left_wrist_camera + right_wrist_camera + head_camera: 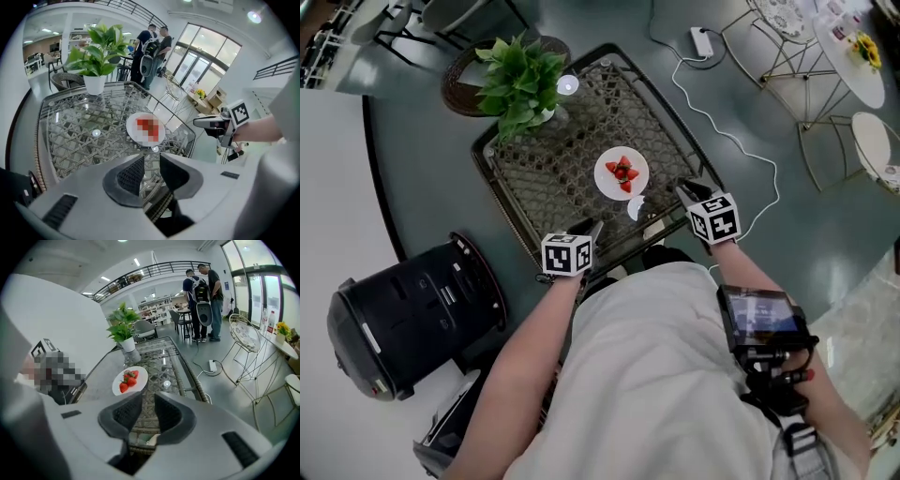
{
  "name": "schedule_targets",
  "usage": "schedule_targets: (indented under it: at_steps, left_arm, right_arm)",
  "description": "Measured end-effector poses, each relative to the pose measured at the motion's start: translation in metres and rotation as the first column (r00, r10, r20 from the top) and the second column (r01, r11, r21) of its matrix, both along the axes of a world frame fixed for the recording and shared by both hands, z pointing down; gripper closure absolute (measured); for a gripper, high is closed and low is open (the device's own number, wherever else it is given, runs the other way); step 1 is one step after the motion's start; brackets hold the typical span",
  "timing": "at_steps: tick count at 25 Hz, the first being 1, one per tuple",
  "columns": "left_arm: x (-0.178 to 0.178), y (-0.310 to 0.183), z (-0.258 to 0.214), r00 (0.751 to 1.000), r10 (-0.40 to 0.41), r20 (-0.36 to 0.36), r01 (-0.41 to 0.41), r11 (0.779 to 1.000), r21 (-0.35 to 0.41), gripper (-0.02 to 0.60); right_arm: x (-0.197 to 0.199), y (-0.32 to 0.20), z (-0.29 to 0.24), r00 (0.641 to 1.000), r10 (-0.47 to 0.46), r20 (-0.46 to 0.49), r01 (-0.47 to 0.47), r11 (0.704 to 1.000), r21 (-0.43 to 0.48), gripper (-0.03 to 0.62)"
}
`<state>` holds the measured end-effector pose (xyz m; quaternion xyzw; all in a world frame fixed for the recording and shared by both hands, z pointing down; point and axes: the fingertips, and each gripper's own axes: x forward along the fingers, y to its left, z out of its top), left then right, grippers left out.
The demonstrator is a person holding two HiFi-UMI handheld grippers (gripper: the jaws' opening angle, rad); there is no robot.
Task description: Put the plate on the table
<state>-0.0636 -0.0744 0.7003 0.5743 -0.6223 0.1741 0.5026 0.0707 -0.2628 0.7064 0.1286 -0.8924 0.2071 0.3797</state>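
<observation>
**Plate down on table, both claws empty**

The plate (622,174) is sitting flat on the glass-topped wicker table (534,178), near its middle, and is carrying a few strawberries (622,172). Nothing is touching it, so the task is looking done.

The left gripper (151,165) is hovering at the table's near edge. Its jaws are standing narrowly apart, with only wicker showing through the gap. The right gripper (147,409) is doing the same at the near right corner, with a narrow gap and nothing held. Both are pointing toward the plate but staying well short of it, probably clearing away.

A potted plant (520,80) is occupying the far end, leaving the middle free.

Writing: none is readable. The cubes are showing only black-and-white square patterns
</observation>
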Motion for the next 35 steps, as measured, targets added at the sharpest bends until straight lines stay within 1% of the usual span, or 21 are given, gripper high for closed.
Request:
schedule_targets:
  at_steps: [2, 4, 9, 14, 16, 17, 18, 19, 21, 24, 27, 30, 35]
  left_arm:
    - [0.005, 0.006, -0.007, 1.000, 0.030, 0.008, -0.030, 0.999, 0.026, 0.476]
    - [0.008, 0.007, -0.017, 1.000, 0.030, -0.005, -0.030, 0.997, 0.067, 0.476]
    - [0.013, 0.013, -0.043, 0.999, 0.016, -0.032, -0.010, 0.985, 0.171, 0.476]
    - [0.012, 0.029, -0.066, 0.999, 0.000, -0.036, 0.009, 0.968, 0.249, 0.477]
    - [0.012, 0.037, -0.073, 0.999, -0.006, -0.038, 0.016, 0.962, 0.272, 0.477]
    - [0.012, 0.041, -0.076, 0.999, -0.006, -0.036, 0.016, 0.959, 0.282, 0.490]
    - [0.013, 0.044, -0.079, 0.999, -0.004, -0.032, 0.013, 0.957, 0.291, 0.530]
    - [0.014, 0.047, -0.081, 1.000, 0.001, -0.027, 0.007, 0.953, 0.302, 0.552]
    - [0.017, 0.050, -0.087, 1.000, 0.022, -0.014, -0.016, 0.945, 0.327, 0.577]
    - [0.024, 0.054, -0.096, 0.998, 0.064, 0.003, -0.060, 0.925, 0.376, 0.577]
    - [0.022, 0.057, -0.102, 0.996, 0.080, 0.026, -0.084, 0.909, 0.408, 0.577]
    - [0.021, 0.057, -0.106, 0.996, 0.081, 0.035, -0.088, 0.900, 0.427, 0.577]
    - [0.028, 0.062, -0.111, 0.996, 0.091, 0.015, -0.088, 0.891, 0.445, 0.577]
  right_arm:
    - [0.002, 0.008, -0.010, 1.000, 0.008, 0.019, -0.008, 1.000, 0.002, 0.503]
    - [0.002, 0.014, -0.021, 0.999, 0.012, 0.041, -0.012, 1.000, 0.011, 0.548]
    - [-0.004, 0.038, -0.052, 0.994, 0.026, 0.105, -0.028, 1.000, 0.012, 0.549]
    - [-0.010, 0.079, -0.079, 0.986, -0.078, 0.145, 0.071, 0.996, 0.057, 0.549]
    - [-0.008, 0.093, -0.088, 0.982, -0.097, 0.165, 0.088, 0.994, 0.058, 0.549]
    - [-0.007, 0.098, -0.091, 0.980, -0.099, 0.173, 0.090, 0.994, 0.056, 0.551]
    - [-0.005, 0.102, -0.094, 0.979, -0.097, 0.180, 0.089, 0.995, 0.054, 0.564]
    - [-0.003, 0.106, -0.096, 0.978, -0.094, 0.187, 0.086, 0.995, 0.051, 0.589]
    - [0.001, 0.112, -0.101, 0.975, -0.091, 0.202, 0.083, 0.996, 0.045, 0.589]
    - [0.005, 0.120, -0.108, 0.970, -0.092, 0.224, 0.084, 0.995, 0.045, 0.589]
    - [0.002, 0.126, -0.114, 0.962, -0.088, 0.258, 0.081, 0.996, 0.039, 0.589]
    - [-0.001, 0.129, -0.122, 0.958, -0.079, 0.276, 0.074, 0.997, 0.027, 0.589]
    - [0.003, 0.145, -0.137, 0.954, -0.092, 0.285, 0.087, 0.996, 0.031, 0.589]
